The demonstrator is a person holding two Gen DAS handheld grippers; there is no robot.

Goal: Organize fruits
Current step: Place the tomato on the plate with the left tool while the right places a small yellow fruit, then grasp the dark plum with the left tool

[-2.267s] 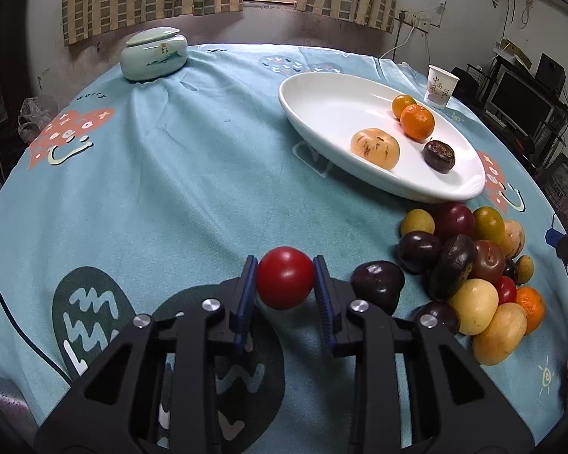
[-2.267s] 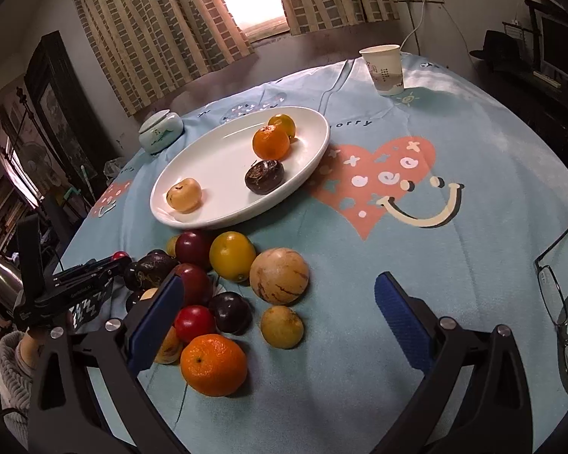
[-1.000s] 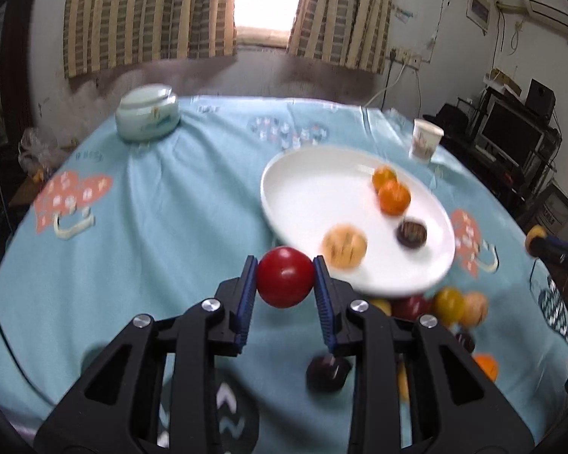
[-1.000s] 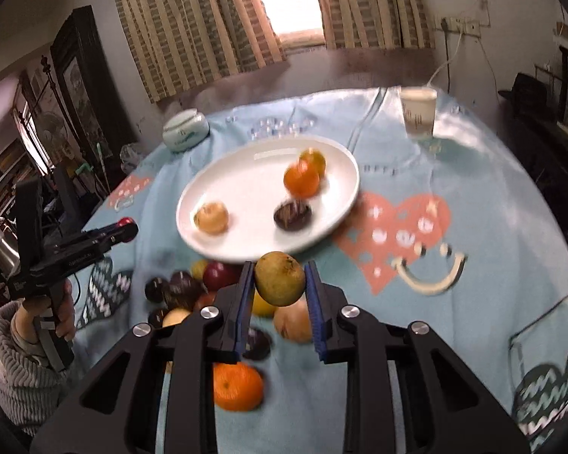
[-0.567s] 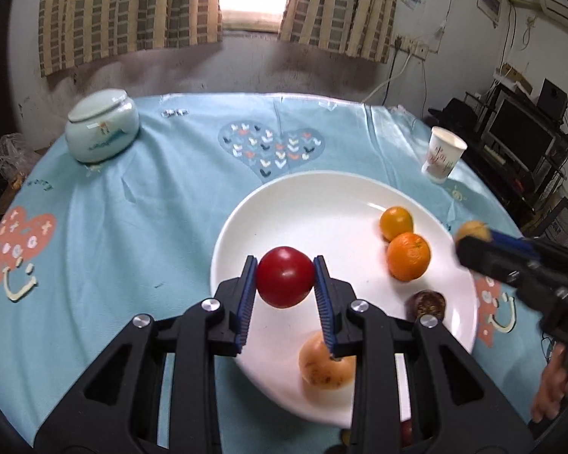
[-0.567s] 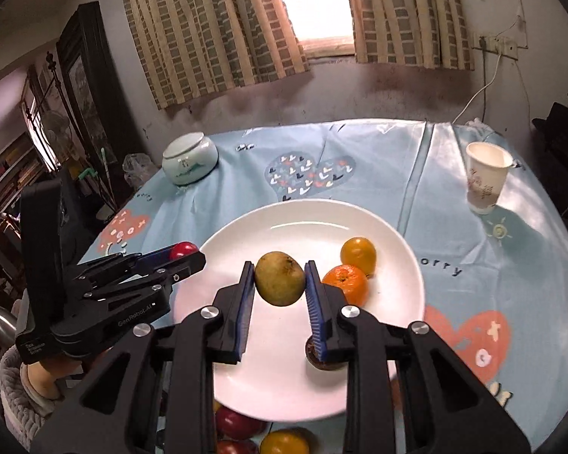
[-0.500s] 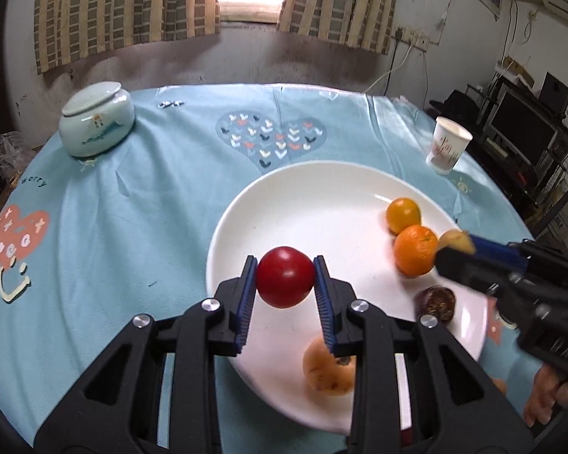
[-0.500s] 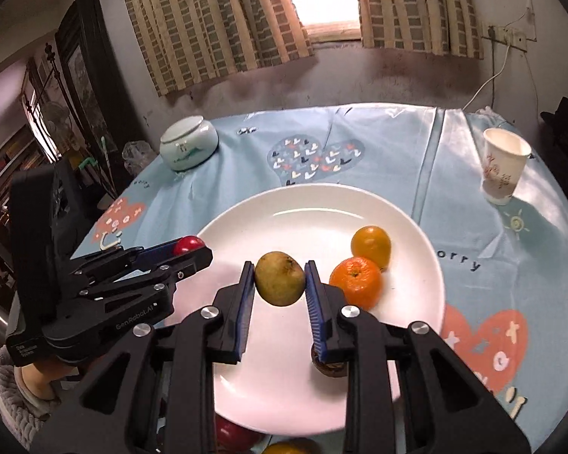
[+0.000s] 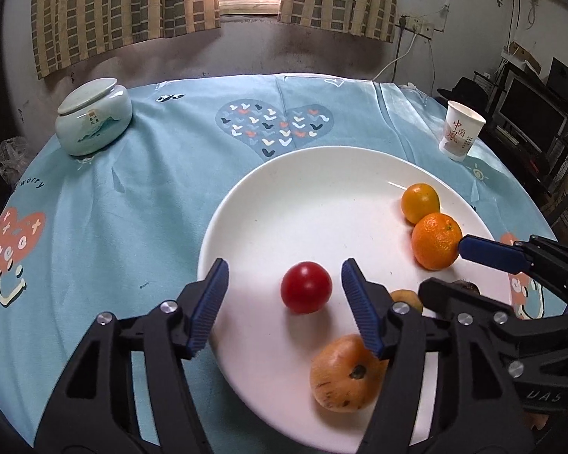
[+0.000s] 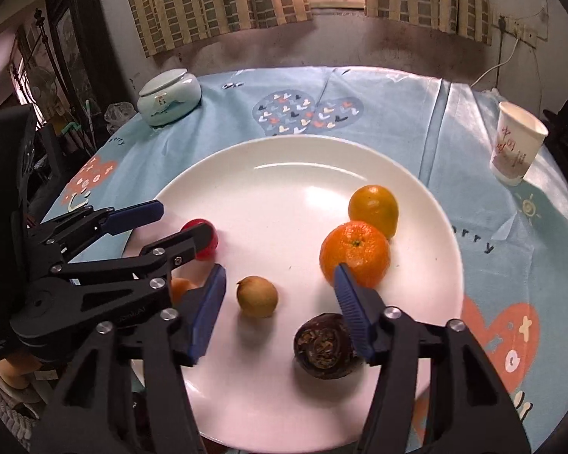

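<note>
Released since half a second ago, red tomato (image 9: 306, 292) and brown fruit (image 10: 257, 296) resting on white plate (image 9: 322, 189), left gripper (image 9: 284, 295) and right gripper (image 10: 278, 297) jaws wide, empty.

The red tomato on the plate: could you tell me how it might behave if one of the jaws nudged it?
The red tomato is round and smooth, so it would probably roll across the glossy white plate. Its shiny skin suggests it may slip under light contact.
</note>
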